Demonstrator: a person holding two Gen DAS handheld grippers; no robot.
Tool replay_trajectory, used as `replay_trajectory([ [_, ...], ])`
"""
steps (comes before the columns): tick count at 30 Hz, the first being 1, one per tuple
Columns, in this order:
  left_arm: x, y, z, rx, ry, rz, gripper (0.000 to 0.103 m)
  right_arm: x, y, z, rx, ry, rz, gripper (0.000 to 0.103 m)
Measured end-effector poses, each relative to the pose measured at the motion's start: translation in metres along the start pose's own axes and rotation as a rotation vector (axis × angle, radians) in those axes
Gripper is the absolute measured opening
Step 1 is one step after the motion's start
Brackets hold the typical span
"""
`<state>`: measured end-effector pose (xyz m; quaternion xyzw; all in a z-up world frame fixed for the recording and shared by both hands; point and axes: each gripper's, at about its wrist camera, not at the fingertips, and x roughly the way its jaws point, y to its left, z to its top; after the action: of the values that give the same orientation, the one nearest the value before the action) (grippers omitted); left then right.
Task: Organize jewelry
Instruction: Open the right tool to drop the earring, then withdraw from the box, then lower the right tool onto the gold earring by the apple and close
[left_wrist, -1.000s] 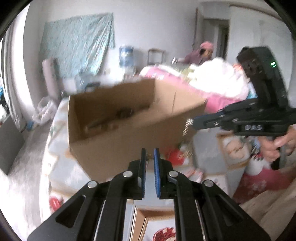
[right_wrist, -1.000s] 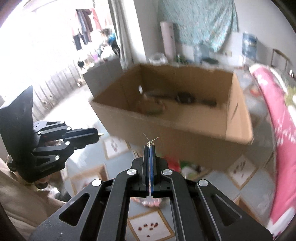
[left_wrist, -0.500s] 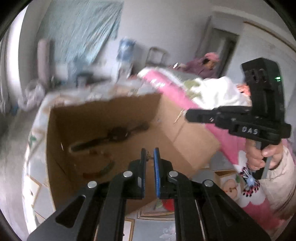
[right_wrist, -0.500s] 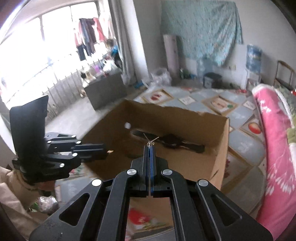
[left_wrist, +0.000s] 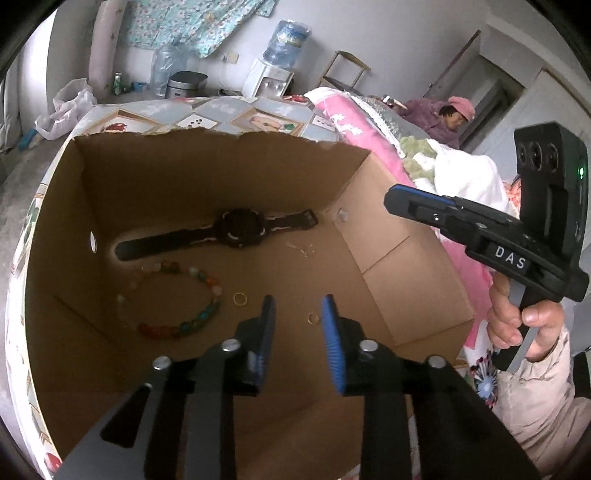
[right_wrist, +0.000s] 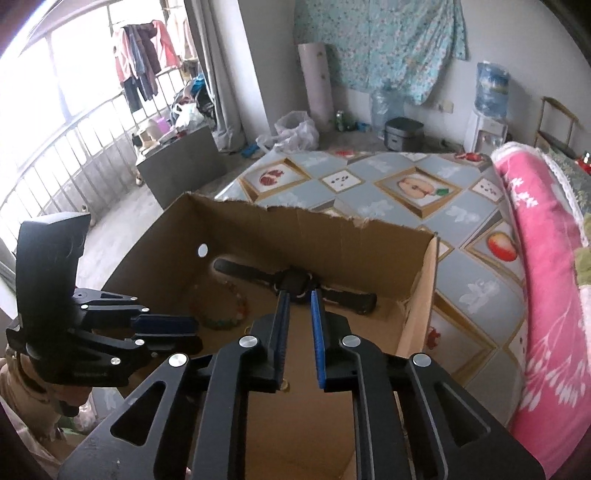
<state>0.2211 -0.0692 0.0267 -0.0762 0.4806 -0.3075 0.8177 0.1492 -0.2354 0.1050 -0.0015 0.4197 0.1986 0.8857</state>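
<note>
Hovering over the open cardboard box (left_wrist: 388, 266), my left gripper (left_wrist: 297, 314) has its blue-padded fingers (left_wrist: 266, 325) spread well apart, with nothing between them. Straight below that gap, on the box floor, lies a small gold ring (left_wrist: 313, 318), and a second gold ring (left_wrist: 239, 298) sits a little to its left, apart from it. Just beyond that one is the beaded bracelet (left_wrist: 173, 295), a loop of coloured stones lying flat in the left half of the box. Along the far wall of the box stretches the black watch (left_wrist: 242, 232), strap laid out flat, and to the right of its face I can make out a tiny pale earring (left_wrist: 304, 249), too small to tell in detail.

My right gripper (right_wrist: 298, 299) is also above the box, nearer its right wall, and its fingers (right_wrist: 282, 325) stand parted with a clear gap and hold nothing; in the right wrist view the watch (right_wrist: 295, 284) shows just past their tips. From the left wrist view that gripper (left_wrist: 391, 197) shows side-on over the box's right edge, my hand (left_wrist: 517, 325) wrapped round its handle.

The box rests on a surface covered with a fruit-patterned cloth (right_wrist: 406, 184), and a pink blanket (right_wrist: 535, 277) lies bunched along the right side.
</note>
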Motion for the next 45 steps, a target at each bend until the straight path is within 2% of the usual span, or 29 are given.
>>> replay_trajectory([
  [5,-0.016,0.002,0.003,-0.015,-0.045,0.005,0.030,-0.015,-0.007,0.002,0.036,-0.033,-0.004,0.021],
  [8,-0.036,0.000,0.002,-0.009,-0.103,0.013,0.030,-0.032,-0.007,0.001,0.054,-0.070,-0.006,0.028],
  [10,-0.052,-0.003,-0.001,0.007,-0.143,0.019,0.030,-0.049,-0.006,-0.002,0.067,-0.102,-0.003,0.036],
  [15,-0.103,-0.011,-0.029,0.090,-0.247,0.062,0.043,-0.102,0.002,-0.026,0.081,-0.203,0.043,0.044],
  [19,-0.130,-0.011,-0.061,0.122,-0.262,0.089,0.050,-0.128,0.009,-0.053,0.089,-0.221,0.063,0.046],
  [24,-0.141,-0.012,-0.104,0.143,-0.211,0.084,0.054,-0.129,0.015,-0.093,0.140,-0.152,0.059,0.046],
  [29,-0.121,-0.026,-0.132,0.177,-0.129,0.038,0.057,-0.096,0.020,-0.133,0.235,-0.017,0.100,0.046],
  [31,-0.102,-0.032,-0.138,0.184,-0.098,0.020,0.056,-0.079,0.021,-0.150,0.264,0.041,0.081,0.045],
  [33,-0.084,-0.036,-0.141,0.196,-0.072,0.014,0.056,-0.058,0.023,-0.163,0.299,0.107,0.055,0.036],
  [36,-0.046,-0.048,-0.148,0.257,-0.017,0.061,0.056,-0.035,0.024,-0.176,0.334,0.176,0.015,0.026],
  [39,-0.015,-0.058,-0.154,0.322,0.024,0.114,0.056,-0.024,0.027,-0.178,0.325,0.191,-0.009,0.023],
  [41,-0.006,-0.064,-0.155,0.349,0.028,0.114,0.054,-0.020,0.030,-0.176,0.295,0.183,-0.030,0.021],
  [45,0.009,-0.071,-0.158,0.406,0.039,0.122,0.044,-0.012,0.032,-0.173,0.279,0.166,-0.017,0.017],
])
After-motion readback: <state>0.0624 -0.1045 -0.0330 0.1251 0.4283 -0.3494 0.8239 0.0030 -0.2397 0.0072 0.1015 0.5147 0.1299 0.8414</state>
